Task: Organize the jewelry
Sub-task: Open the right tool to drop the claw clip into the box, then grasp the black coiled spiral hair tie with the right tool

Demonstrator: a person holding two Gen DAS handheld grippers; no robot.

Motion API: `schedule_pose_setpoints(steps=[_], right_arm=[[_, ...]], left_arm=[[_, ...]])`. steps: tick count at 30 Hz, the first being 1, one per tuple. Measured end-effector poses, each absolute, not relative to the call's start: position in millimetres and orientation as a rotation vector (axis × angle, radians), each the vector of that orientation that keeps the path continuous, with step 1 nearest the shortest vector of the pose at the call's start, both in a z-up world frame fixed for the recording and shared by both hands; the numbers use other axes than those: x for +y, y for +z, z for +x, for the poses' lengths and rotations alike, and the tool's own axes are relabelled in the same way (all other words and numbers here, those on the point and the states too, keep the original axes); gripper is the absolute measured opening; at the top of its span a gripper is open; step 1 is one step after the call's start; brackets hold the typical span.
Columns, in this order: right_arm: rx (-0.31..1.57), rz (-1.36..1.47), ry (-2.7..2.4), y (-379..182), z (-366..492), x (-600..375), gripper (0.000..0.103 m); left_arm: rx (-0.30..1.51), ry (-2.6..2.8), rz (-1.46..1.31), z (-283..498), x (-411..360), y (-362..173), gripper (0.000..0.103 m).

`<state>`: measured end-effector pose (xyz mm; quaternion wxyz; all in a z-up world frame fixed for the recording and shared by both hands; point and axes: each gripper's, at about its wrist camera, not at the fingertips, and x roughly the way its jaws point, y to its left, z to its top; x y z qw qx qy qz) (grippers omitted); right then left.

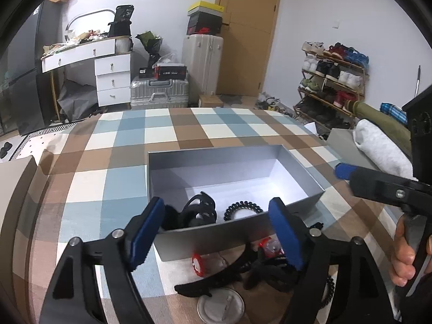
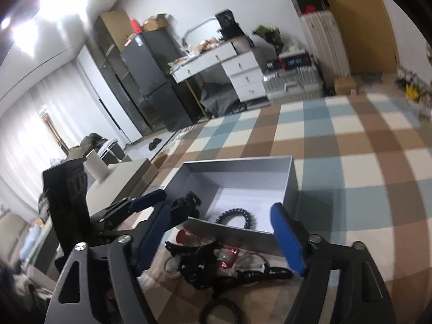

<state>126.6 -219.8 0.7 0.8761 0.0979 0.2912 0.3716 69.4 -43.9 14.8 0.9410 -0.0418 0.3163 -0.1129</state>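
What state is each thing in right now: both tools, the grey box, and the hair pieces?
Left tool: open, holding nothing.
Right tool: open, holding nothing.
Grey box: lidless, mostly bare inside.
Black claw clip: lying in the box.
Black coil hair tie: lying in the box.
Pile of clips and ties: on the checked cloth, outside the box.

Checked cloth surface (image 1: pixel 162 132) bearing grey box (image 1: pixel 210 239), perhaps hair clips (image 2: pixel 216 267), spiral tie (image 2: pixel 221 310).

Both cameras sit close above the grey box (image 1: pixel 235 178), looking down; each view shows it.
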Motion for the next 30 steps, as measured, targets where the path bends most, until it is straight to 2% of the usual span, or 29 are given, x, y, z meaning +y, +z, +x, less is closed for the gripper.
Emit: schedule_pose_setpoints(steps=[3,4,5,6,17,25,28,30], right_arm=[[0.564,0.146,0.747,7.6,112.5,-224.2,0.101],[0.558,0.126,0.732,8.4,108.9,-225.5,0.103],[0.556,0.113,0.720,8.2,107.9,-226.1,0.103],[0.559,0.101,0.709,7.7,106.9,-226.4,0.103],[0.670,0.088,0.645,-18.0,106.4,-231.9,0.103],[0.716,-0.053,0.636,-28.8,86.1,-218.4,0.103],[0.730,-0.110,0.624,-34.2,81.5,-214.0,0.100],[0.756,-0.131,0.641,-38.3,81.7,-213.1,0.077]], left_arm=[[0.643,-0.231,-0.081,63.4,-44.3,18.0,0.086],[0.649,-0.219,-0.072,62.0,-45.1,18.4,0.090],[0.656,-0.208,-0.064,61.2,-45.9,18.1,0.099],[0.663,-0.194,-0.055,57.4,-45.4,17.7,0.102],[0.729,-0.114,-0.065,26.6,-29.6,11.2,0.102],[0.762,-0.117,-0.051,17.4,-36.2,5.4,0.102],[0.769,-0.118,-0.044,12.0,-36.5,-2.0,0.102],[0.774,-0.119,-0.042,12.2,-35.3,-5.8,0.102]])
